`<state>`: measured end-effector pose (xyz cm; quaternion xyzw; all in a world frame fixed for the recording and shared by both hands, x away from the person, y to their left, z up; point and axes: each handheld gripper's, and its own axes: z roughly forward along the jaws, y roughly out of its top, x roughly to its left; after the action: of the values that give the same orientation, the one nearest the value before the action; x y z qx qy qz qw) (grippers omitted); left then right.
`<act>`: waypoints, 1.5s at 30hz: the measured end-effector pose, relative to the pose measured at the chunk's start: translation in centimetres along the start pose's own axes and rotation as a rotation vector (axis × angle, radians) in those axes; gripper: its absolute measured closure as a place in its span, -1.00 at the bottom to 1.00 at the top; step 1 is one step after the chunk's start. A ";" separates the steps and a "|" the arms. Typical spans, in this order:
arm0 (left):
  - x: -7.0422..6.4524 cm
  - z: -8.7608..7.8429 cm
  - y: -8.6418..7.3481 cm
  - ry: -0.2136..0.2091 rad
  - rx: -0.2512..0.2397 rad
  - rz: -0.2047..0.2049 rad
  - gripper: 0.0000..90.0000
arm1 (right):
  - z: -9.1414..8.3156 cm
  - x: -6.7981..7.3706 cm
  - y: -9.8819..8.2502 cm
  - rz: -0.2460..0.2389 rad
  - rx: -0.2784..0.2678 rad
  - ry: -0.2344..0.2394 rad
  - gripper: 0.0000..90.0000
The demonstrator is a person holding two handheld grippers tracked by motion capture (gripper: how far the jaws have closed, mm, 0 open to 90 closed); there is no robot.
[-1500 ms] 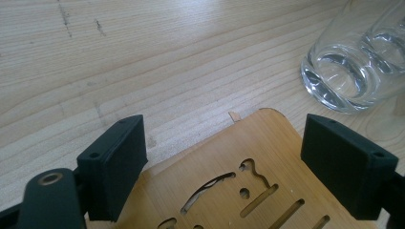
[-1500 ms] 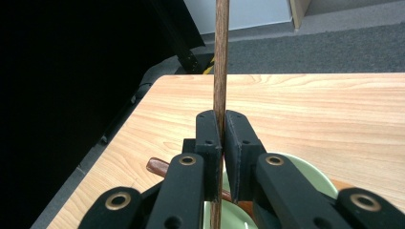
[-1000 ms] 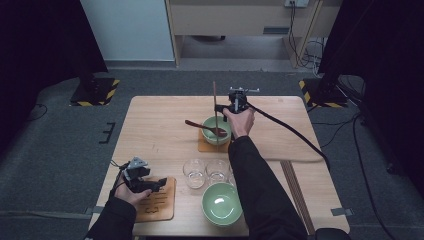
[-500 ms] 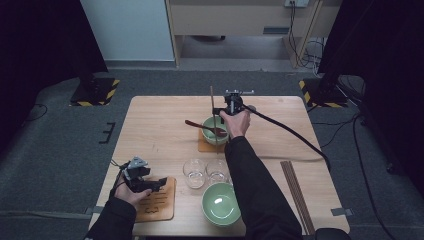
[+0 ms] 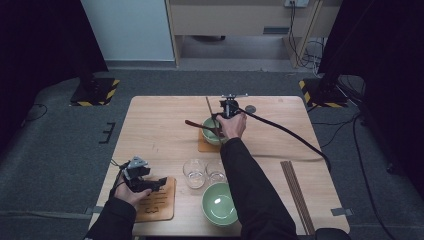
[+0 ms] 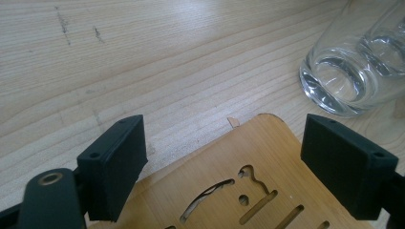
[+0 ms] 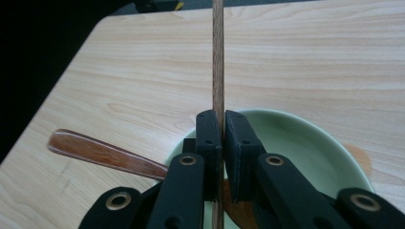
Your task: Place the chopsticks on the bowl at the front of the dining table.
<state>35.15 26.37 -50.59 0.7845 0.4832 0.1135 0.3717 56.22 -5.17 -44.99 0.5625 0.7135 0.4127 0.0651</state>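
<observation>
My right gripper is shut on a thin wooden chopstick, which runs straight up between the pads. Just below it lies a pale green bowl with a dark wooden spoon resting in it, handle out to the left. In the high view this gripper hangs over the far bowl at the table's middle, with the chopstick pointing away. My left gripper stands open at the front left, its jaws wide apart over the corner of a cut-out wooden coaster.
Two clear glasses stand side by side near the front, and one glass is close to my left gripper. A second green bowl sits at the front edge. Several chopsticks lie at the right. A black cable crosses the table.
My right gripper has sunk a little toward the far bowl with the chopstick still in it. The left gripper has stayed where it was.
</observation>
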 end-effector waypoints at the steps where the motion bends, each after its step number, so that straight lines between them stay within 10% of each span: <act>1: 0.0 0.0 0.0 -0.001 0.000 0.000 -0.66 | 0.1 0.0 -0.1 -0.003 0.005 -0.006 0.89; 27: 0.0 0.0 0.0 0.001 0.003 0.001 -0.66 | 0.3 -0.1 -0.4 -0.045 0.012 -0.032 0.71; 45: 0.0 0.1 -0.2 -0.010 -0.003 -0.021 -0.61 | -10.5 -1.7 -0.5 -0.113 -0.201 0.061 0.53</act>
<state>35.09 26.41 -50.78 0.7795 0.4894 0.1066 0.3762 50.61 -12.04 -39.09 0.4994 0.7005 0.4948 0.1226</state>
